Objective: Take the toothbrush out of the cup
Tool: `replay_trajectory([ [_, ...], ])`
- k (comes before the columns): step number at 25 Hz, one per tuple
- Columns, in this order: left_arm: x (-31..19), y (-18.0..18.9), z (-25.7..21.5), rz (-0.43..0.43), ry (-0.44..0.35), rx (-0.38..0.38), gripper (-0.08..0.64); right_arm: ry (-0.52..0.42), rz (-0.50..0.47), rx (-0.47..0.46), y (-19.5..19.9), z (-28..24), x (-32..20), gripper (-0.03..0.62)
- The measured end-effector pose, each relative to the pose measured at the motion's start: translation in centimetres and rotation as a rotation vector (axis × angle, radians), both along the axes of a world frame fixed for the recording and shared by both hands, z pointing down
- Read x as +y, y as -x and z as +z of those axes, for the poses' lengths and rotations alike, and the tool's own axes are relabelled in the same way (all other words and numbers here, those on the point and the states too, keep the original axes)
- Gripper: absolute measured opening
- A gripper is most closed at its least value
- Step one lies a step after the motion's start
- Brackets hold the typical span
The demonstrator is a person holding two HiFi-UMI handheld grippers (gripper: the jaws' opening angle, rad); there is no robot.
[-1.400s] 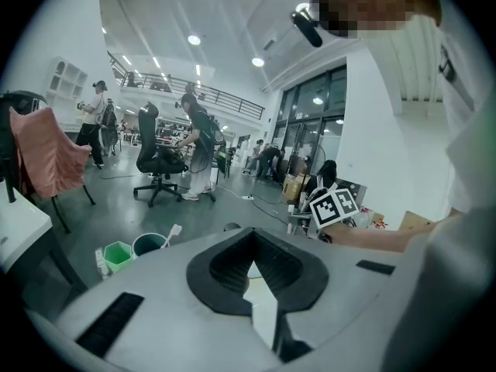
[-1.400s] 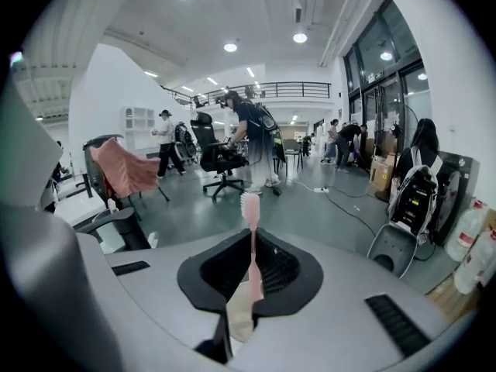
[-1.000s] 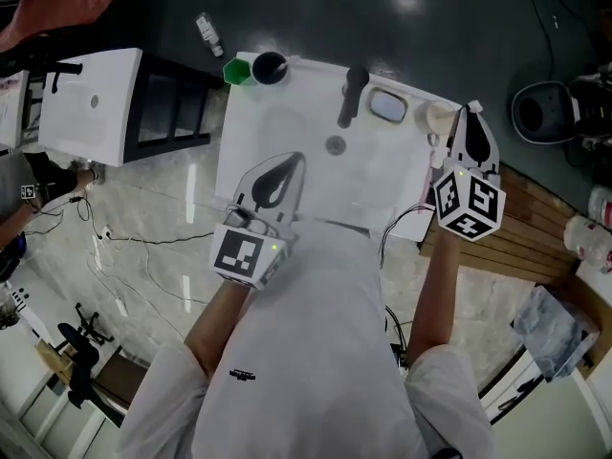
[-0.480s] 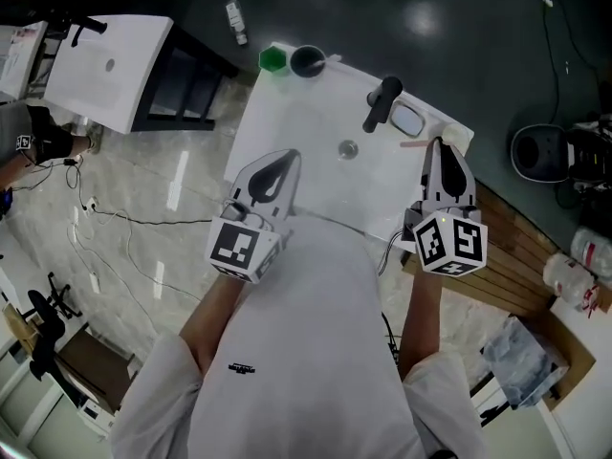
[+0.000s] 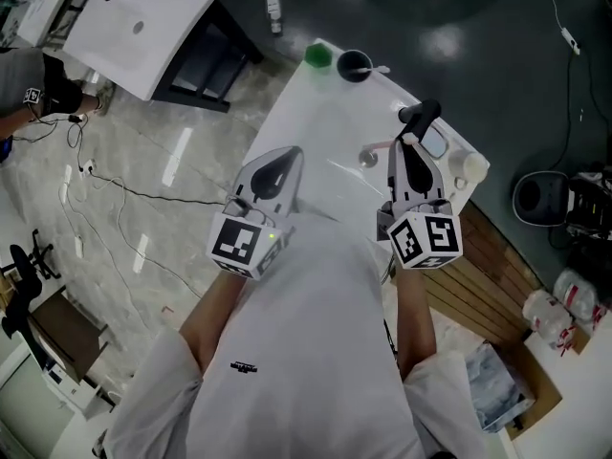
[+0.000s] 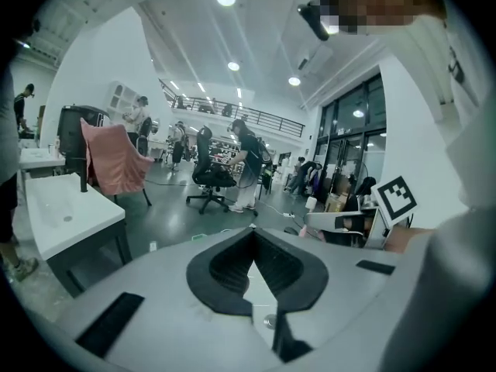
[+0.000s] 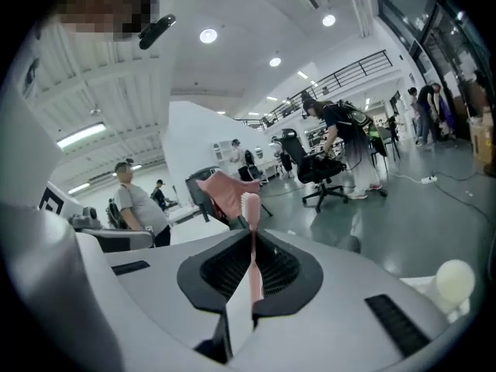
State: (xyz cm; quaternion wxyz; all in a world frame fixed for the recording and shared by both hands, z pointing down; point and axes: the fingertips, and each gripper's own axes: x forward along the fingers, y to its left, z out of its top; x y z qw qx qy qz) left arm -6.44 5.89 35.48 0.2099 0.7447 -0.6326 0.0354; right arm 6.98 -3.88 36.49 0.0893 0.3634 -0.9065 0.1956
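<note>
Two tools in view. Right tool is pinching a pink toothbrush by its handle, bristle end sticking out past the jaws, well apart from the dark cup. Left tool is sitting shut, empty. Brush prob. light, stiff, slick plastic, so handle's looking like the best hold.

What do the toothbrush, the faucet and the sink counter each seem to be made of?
Toothbrush: probably plastic; smooth pale pink handle with a paler bristle head.
Faucet: likely metal with a matt black coating; it is dark and shows no bright glints.
Sink counter: white ceramic or cast resin, hard to tell which; even, seamless surface with a faint sheen.
</note>
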Motion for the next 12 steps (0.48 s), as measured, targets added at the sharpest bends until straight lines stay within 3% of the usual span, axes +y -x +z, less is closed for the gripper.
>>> replay_trajectory([
  [6,0.9,2.6,0.9,-0.05,0.028,-0.008,0.0,0.11,-0.074,-0.063,5.3,2.5,0.1,0.014],
  [12,1.5,5.2,1.9,-0.109,0.061,0.0,0.0,0.225,-0.155,-0.056,10.6,6.3,1.2,0.014],
])
